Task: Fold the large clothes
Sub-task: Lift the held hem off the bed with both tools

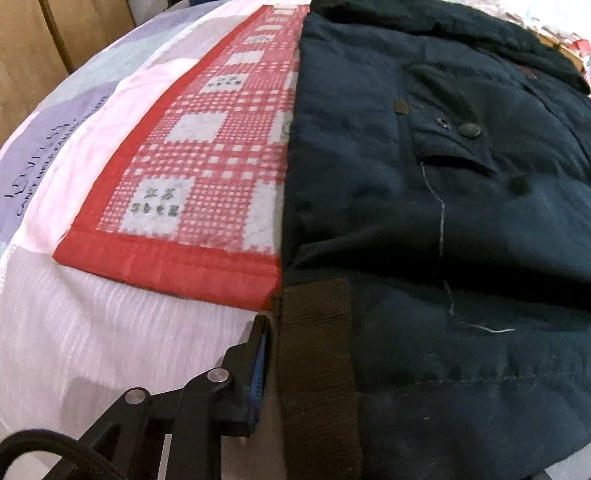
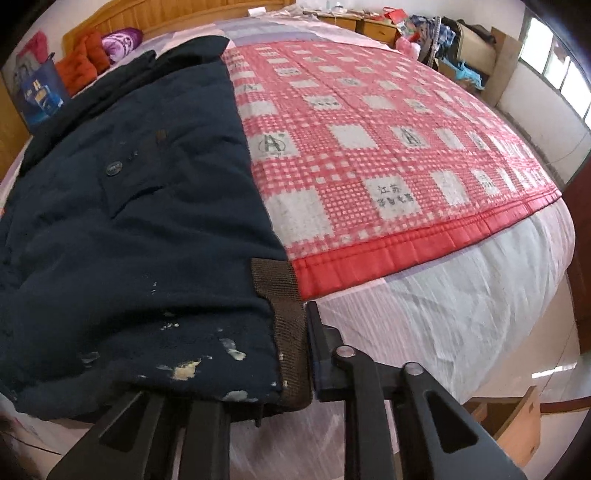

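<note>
A large dark navy padded jacket (image 1: 424, 206) lies flat on a red-and-white checked woven mat with a red border (image 1: 207, 155), which covers a bed with a pale pink and lilac sheet (image 1: 92, 332). The jacket's hem end faces both cameras, at the near edge of the bed.

Left wrist view: the left gripper (image 1: 291, 354) sits at the jacket's left hem corner. One black finger with a blue ribbed pad (image 1: 258, 369) presses against the outer side of a brown ribbed knit band (image 1: 317, 362) on the hem. The other finger is hidden under the fabric. Jaws nearly together, pinching the band and hem edge. A round dark snap button (image 1: 469, 130) and a pocket flap show on the jacket front; a loose pale thread (image 1: 441, 229) runs down the cloth.

Right wrist view: the right gripper (image 2: 295, 354) is at the opposite hem corner. Its outer black finger (image 2: 317, 347) lies against the brown knit band (image 2: 284, 321); the inner finger is under the navy cloth. Jaws narrow, clamped on the corner. Pale flecks (image 2: 184, 371) mark the fabric near the hem.

Background, right view: wooden headboard (image 2: 177, 14), orange cushions (image 2: 83, 61), cluttered shelves, window (image 2: 561, 66).
</note>
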Motion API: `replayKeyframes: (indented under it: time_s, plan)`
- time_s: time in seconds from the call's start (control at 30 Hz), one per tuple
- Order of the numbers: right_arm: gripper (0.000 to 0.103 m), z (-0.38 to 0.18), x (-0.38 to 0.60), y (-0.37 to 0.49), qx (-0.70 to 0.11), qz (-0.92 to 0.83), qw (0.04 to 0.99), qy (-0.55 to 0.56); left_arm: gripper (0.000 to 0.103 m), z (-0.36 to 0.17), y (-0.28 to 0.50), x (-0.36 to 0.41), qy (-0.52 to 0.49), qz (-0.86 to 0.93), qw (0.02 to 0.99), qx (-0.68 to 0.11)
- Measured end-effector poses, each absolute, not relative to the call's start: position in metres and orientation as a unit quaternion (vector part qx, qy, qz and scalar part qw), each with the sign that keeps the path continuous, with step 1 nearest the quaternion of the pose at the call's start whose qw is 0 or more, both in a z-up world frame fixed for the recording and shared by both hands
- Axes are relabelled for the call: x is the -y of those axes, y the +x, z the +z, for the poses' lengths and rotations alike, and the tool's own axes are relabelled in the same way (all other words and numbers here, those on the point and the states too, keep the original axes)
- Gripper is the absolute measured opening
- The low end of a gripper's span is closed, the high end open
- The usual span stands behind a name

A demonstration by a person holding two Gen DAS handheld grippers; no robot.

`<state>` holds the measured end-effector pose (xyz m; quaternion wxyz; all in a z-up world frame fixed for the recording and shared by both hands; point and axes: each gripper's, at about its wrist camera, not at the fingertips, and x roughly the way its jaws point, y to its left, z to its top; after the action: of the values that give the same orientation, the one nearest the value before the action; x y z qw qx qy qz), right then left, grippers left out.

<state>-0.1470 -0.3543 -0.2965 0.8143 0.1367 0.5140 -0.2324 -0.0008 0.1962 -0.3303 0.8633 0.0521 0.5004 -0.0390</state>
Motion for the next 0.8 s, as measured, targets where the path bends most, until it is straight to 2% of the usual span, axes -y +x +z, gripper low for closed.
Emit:
replayKeyframes:
  time_s: [0.03, 0.1, 0.13, 0.27, 0.53, 0.8]
  plan:
    - [0.019, -0.295, 0.353, -0.147, -0.512, -0.236, 0.815, 0.133, 0.03, -0.329, 0.0, -0.197, 0.055, -0.037, 0.861, -0.505]
    - [0.018, -0.292, 0.351, -0.148, -0.507, -0.241, 0.816, 0.135, 0.017, -0.322, 0.002, -0.192, 0.061, -0.035, 0.858, -0.509]
    - [0.018, -0.29, 0.351, -0.148, -0.505, -0.243, 0.817, 0.137, 0.014, -0.319, 0.002, -0.19, 0.059, -0.035, 0.859, -0.507]
    - [0.017, -0.276, 0.349, -0.152, -0.494, -0.241, 0.824, 0.136, 0.013, -0.307, -0.003, -0.191, 0.05, -0.029, 0.867, -0.495]
    - [0.016, -0.228, 0.343, -0.158, -0.466, -0.227, 0.846, 0.123, 0.013, -0.24, -0.025, -0.191, 0.082, -0.065, 0.882, -0.46]
    - [0.015, -0.174, 0.343, -0.185, -0.471, -0.21, 0.849, 0.117, 0.013, -0.202, -0.059, -0.196, 0.108, -0.095, 0.862, -0.486]
